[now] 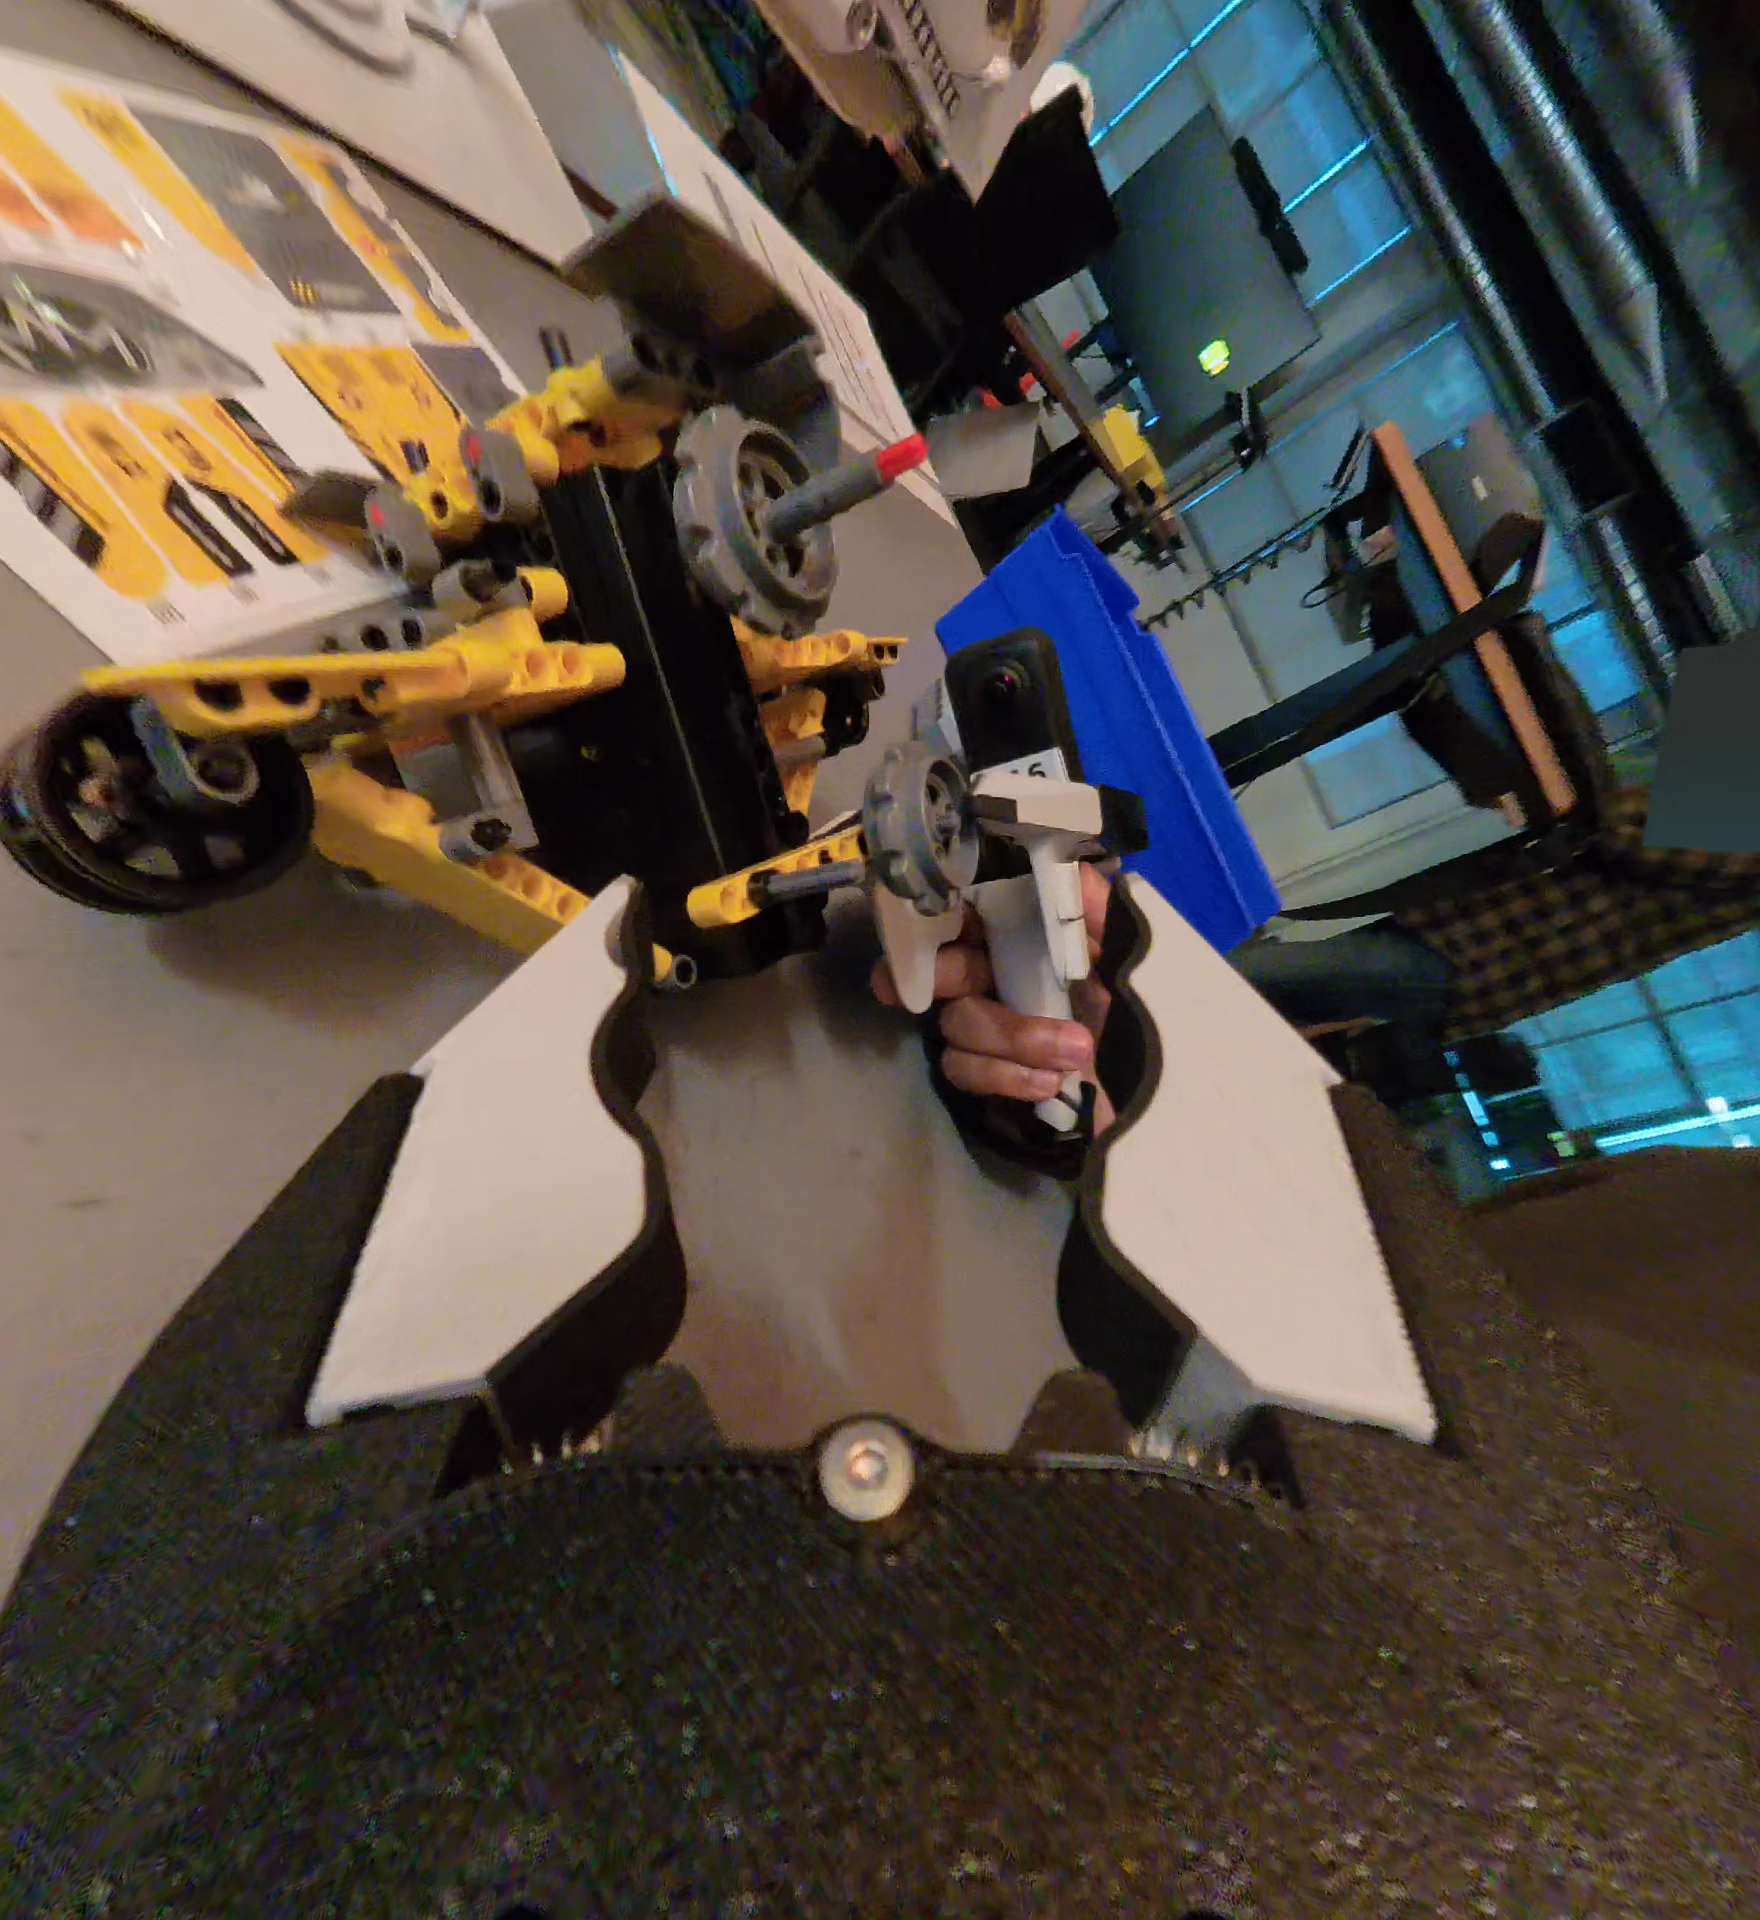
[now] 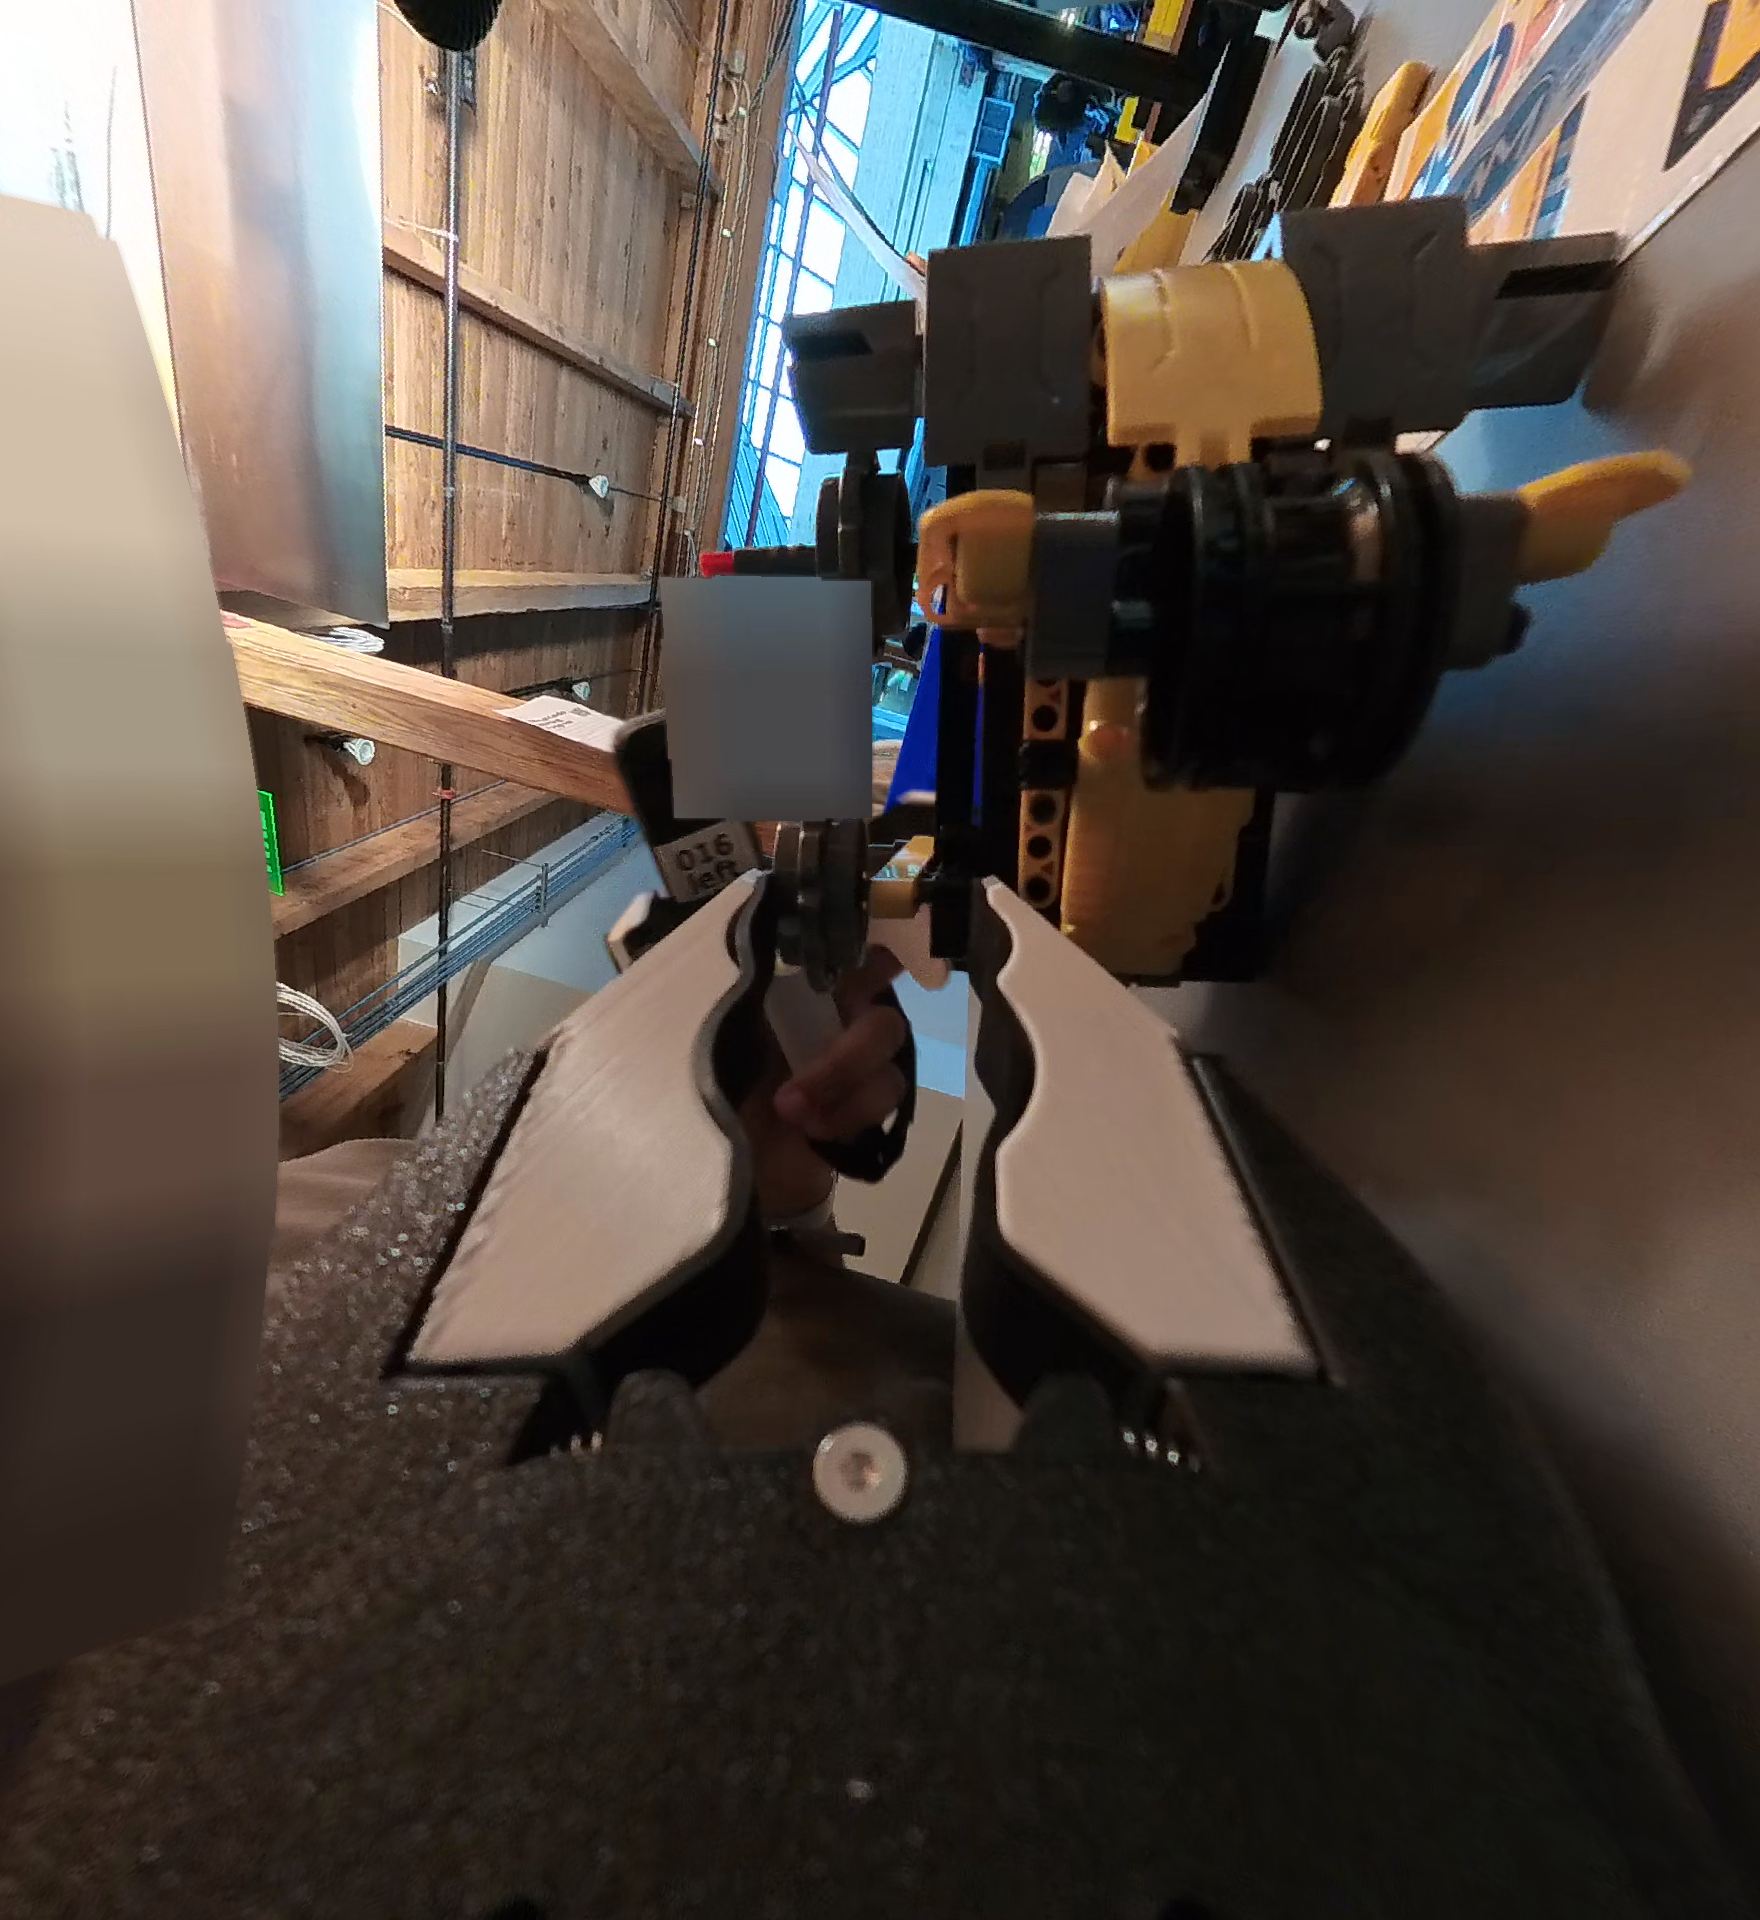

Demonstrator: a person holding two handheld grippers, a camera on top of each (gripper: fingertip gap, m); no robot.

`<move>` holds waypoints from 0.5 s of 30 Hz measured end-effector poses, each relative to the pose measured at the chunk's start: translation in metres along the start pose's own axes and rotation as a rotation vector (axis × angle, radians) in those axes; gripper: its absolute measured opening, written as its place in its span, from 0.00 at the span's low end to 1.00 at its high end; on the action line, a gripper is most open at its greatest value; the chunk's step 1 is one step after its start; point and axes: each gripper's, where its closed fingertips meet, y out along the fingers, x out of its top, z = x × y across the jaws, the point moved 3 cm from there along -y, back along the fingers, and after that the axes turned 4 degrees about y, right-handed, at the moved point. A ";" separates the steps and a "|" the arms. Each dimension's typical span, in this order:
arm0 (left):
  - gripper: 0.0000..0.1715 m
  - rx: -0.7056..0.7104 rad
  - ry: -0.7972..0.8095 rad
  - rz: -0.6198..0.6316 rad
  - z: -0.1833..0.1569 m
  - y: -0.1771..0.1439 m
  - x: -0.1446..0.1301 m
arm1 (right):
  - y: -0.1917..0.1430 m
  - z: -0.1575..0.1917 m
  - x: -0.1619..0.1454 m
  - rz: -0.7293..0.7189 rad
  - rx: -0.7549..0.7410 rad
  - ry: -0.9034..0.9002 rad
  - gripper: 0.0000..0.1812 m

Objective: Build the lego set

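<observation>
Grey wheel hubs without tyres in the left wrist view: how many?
2. One grey hub sits high on the yellow and black model; the other grey hub is lower, by the right gripper. Others may be hidden.

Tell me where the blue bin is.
In the left wrist view, the blue bin sits right of centre, behind the yellow toy vehicle and the far gripper.

Both wide-angle views bowed strongly toward their edges. Indoor light was warm and dim, with cold blue daylight from the windows [image 1: 1676, 1049]. The toy vehicle [image 1: 502, 665] was motion-smeared and cast soft shadows on the table [image 1: 128, 1091]. The right view's left side was badly blurred.
</observation>
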 end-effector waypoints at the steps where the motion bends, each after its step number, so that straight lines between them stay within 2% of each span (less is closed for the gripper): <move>1: 0.49 -0.010 -0.024 0.002 0.001 0.003 -0.002 | 0.000 0.000 0.000 0.002 -0.002 -0.004 0.20; 6: 0.47 -0.060 -0.081 0.004 0.002 0.016 0.000 | 0.002 0.001 -0.003 0.013 -0.019 -0.030 0.20; 8: 0.41 -0.057 -0.094 0.018 0.006 0.018 0.000 | 0.002 0.001 -0.004 0.012 -0.017 -0.030 0.20; 10: 0.30 -0.038 -0.098 0.033 0.011 0.019 -0.001 | 0.001 0.000 -0.004 0.011 -0.011 -0.025 0.20; 11: 0.29 -0.041 -0.105 0.034 0.013 0.018 -0.001 | 0.001 0.000 -0.004 0.011 -0.009 -0.022 0.20; 15: 0.34 -0.088 -0.155 0.035 0.011 0.017 0.000 | 0.001 0.000 -0.004 0.018 -0.008 -0.024 0.19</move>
